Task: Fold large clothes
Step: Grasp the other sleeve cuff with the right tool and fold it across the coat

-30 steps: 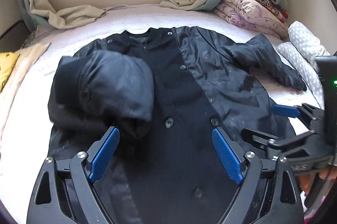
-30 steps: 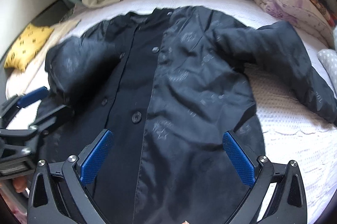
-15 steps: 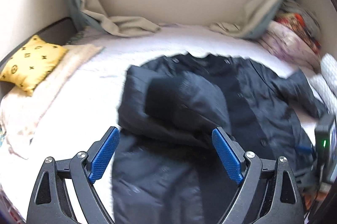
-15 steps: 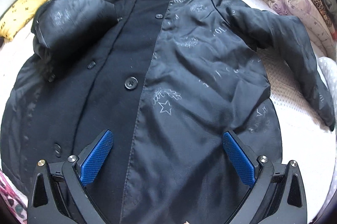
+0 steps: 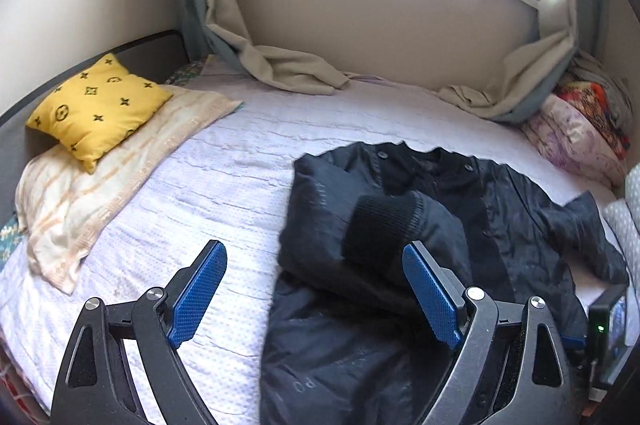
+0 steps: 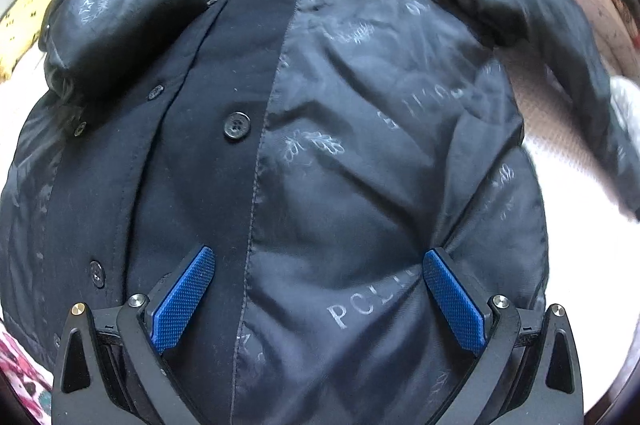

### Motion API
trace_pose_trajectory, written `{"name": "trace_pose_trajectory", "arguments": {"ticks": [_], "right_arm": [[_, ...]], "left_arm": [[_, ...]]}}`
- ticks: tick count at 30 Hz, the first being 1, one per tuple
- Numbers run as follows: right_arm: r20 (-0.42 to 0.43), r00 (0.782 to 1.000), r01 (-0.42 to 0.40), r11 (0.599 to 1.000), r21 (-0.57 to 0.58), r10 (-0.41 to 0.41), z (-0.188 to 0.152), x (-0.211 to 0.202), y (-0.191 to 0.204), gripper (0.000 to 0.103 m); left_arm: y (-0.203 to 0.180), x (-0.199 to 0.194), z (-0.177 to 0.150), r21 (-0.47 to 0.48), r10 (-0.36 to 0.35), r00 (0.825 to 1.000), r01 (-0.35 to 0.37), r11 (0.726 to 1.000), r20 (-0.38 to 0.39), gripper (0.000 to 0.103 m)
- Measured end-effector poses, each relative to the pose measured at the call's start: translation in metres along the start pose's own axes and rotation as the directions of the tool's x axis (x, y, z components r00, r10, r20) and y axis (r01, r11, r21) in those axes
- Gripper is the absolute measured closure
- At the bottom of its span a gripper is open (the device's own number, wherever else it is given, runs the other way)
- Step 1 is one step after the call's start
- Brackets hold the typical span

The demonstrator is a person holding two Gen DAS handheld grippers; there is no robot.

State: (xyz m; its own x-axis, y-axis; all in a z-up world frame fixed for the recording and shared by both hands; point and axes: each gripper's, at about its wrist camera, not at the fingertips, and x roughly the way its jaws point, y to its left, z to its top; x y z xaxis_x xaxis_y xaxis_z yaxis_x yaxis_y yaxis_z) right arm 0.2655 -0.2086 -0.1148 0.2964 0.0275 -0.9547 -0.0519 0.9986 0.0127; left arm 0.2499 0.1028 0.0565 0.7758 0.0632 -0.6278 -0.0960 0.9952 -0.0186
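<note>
Where spread: one jacket [image 6: 360, 145].

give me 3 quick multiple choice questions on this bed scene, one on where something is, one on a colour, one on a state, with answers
1. Where does the yellow pillow lie?
A. on the jacket
B. at the head of the bed, on a striped towel
C. on the windowsill

2. What colour are the pads of the left gripper?
A. blue
B. red
C. green

3. How does the left sleeve of the jacket lie?
A. folded in over the front
C. stretched out flat to the side
B. hanging off the bed

Answers:
1 B, the pillow rests on the towel, left of the jacket.
2 A, both pads show blue.
3 A, its ribbed cuff lies on the chest.
</note>
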Motion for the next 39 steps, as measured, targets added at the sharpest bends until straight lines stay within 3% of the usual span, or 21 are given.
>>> {"name": "trace_pose_trajectory", "arguments": {"ticks": [4, 9, 16, 20, 24, 27, 30, 34, 36, 39], "right_arm": [[0.120, 0.993, 0.019, 0.992, -0.127, -0.004, 0.020, -0.029, 0.034, 0.000], [0.255, 0.967, 0.082, 0.946, -0.312, 0.001, 0.052, -0.060, 0.095, 0.000], [0.294, 0.954, 0.065, 0.918, -0.391, 0.057, 0.101, -0.056, 0.172, 0.004], [0.267, 0.963, 0.150, 0.901, -0.407, -0.040, 0.120, -0.022, 0.196, 0.030], [0.250, 0.965, 0.166, 0.914, -0.371, -0.074, 0.133, -0.003, 0.183, 0.063], [0.275, 0.960, 0.113, 0.969, -0.221, -0.050, 0.137, -0.014, 0.143, 0.065], [0.291, 0.956, 0.063, 0.992, -0.106, -0.030, 0.127, -0.028, 0.106, 0.064], [0.270, 0.963, -0.012, 1.000, 0.000, 0.012, 0.110, -0.040, 0.059, 0.059], [0.227, 0.969, -0.110, 0.993, 0.038, 0.098, 0.103, -0.039, 0.037, 0.045], [0.198, 0.954, -0.249, 0.964, 0.097, 0.226, 0.089, -0.043, 0.006, 0.029]], "left_arm": [[0.016, 0.003, 0.005, -0.049, 0.025, 1.000, -0.025, 0.998, -0.012, 0.011], [0.032, 0.005, 0.006, -0.093, 0.043, 0.999, -0.045, 0.995, -0.024, 0.011], [0.048, 0.009, 0.011, -0.144, 0.043, 0.998, -0.048, 0.988, -0.038, 0.011], [0.055, 0.011, 0.011, -0.176, 0.015, 0.999, -0.024, 0.984, -0.049, 0.011], [0.055, 0.008, 0.012, -0.172, 0.015, 0.999, -0.022, 0.985, -0.040, 0.011], [0.054, 0.008, 0.012, -0.176, 0.010, 0.999, -0.017, 0.984, -0.041, 0.011], [0.052, 0.011, 0.011, -0.172, 0.012, 0.999, -0.021, 0.985, -0.051, 0.011], [0.044, 0.015, 0.008, -0.149, 0.016, 0.998, -0.025, 0.988, -0.061, 0.011], [0.038, 0.018, 0.006, -0.128, 0.019, 0.998, -0.028, 0.991, -0.068, 0.011], [0.029, 0.022, 0.003, -0.096, 0.022, 0.997, -0.029, 0.995, -0.081, 0.011]]}}
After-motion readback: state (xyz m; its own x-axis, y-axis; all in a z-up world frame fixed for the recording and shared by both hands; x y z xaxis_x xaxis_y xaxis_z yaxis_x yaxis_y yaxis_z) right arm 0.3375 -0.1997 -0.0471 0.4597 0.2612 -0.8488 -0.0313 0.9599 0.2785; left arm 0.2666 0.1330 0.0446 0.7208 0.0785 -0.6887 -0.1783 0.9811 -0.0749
